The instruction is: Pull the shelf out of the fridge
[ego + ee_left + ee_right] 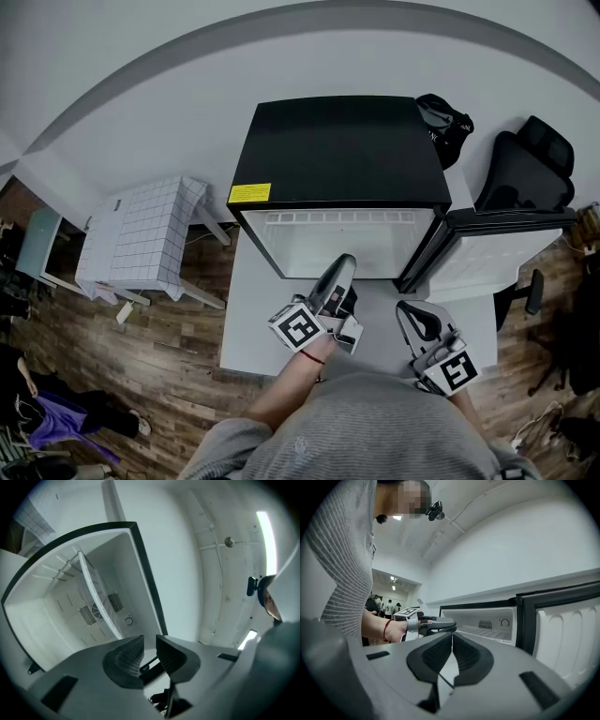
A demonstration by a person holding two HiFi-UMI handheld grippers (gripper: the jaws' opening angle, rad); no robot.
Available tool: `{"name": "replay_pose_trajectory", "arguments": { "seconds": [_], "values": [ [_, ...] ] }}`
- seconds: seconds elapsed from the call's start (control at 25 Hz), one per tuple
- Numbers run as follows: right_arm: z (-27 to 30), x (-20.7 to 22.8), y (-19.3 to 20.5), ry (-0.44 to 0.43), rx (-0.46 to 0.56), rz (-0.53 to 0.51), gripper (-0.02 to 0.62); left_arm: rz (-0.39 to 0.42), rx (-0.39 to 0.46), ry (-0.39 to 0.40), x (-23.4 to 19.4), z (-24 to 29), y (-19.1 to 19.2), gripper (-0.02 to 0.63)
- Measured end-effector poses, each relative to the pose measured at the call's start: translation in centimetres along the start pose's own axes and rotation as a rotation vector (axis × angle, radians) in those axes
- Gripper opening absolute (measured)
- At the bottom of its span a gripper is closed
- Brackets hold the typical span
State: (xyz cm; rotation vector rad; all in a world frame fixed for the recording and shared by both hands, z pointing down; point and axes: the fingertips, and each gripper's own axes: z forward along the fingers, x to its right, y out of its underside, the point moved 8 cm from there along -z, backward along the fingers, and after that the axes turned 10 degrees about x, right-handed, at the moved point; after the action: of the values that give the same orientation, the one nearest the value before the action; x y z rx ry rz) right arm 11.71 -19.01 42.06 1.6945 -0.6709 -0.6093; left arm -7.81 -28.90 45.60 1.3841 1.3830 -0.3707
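A small black-topped fridge [337,150] stands on a white table [246,319], its door [497,253] swung open to the right. Inside the white cavity sits a clear shelf [96,597], which the right gripper view shows as a flat pane [483,632]. My left gripper [343,266] points into the fridge mouth, just short of the shelf's front edge. Its jaws stand a little apart with nothing between them [150,641]. My right gripper [413,315] hangs back over the table in front of the door, jaws shut and empty [452,637].
A black office chair [525,169] stands right of the fridge and a black bag [445,122] lies behind it. A low table under a grid-patterned cloth [141,234] stands to the left. The floor is wood. Several people stand far off in the right gripper view.
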Motion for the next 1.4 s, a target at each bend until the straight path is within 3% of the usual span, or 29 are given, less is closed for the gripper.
{"name": "replay_pose_trajectory", "arguments": {
  "seconds": [0.12, 0.2, 0.44, 0.76, 1.16, 1.4],
  "values": [
    [0.0, 0.1, -0.1, 0.005, -0.005, -0.002, 0.014, -0.051, 0.040, -0.088, -1.6, 0.3, -0.1, 0.078],
    [-0.1, 0.1, -0.1, 0.010, -0.009, -0.004, 0.014, -0.094, 0.059, -0.138, -2.4, 0.5, 0.0, 0.121],
    [-0.3, 0.2, 0.0, 0.022, -0.019, -0.008, 0.014, -0.189, 0.160, -0.140, -4.3, 2.5, -0.3, 0.155],
    [-0.5, 0.6, -0.2, 0.036, -0.030, -0.013, 0.014, -0.232, 0.270, -0.214, -6.6, 4.6, -0.8, 0.161],
    [-0.7, 1.2, 0.0, 0.042, -0.032, -0.011, 0.014, -0.277, 0.299, -0.255, -7.2, 5.1, -0.6, 0.175],
    [-0.5, 1.2, 0.0, 0.030, -0.035, -0.012, 0.014, -0.260, 0.312, -0.314, -8.4, 5.5, -0.9, 0.192]
  ]
}}
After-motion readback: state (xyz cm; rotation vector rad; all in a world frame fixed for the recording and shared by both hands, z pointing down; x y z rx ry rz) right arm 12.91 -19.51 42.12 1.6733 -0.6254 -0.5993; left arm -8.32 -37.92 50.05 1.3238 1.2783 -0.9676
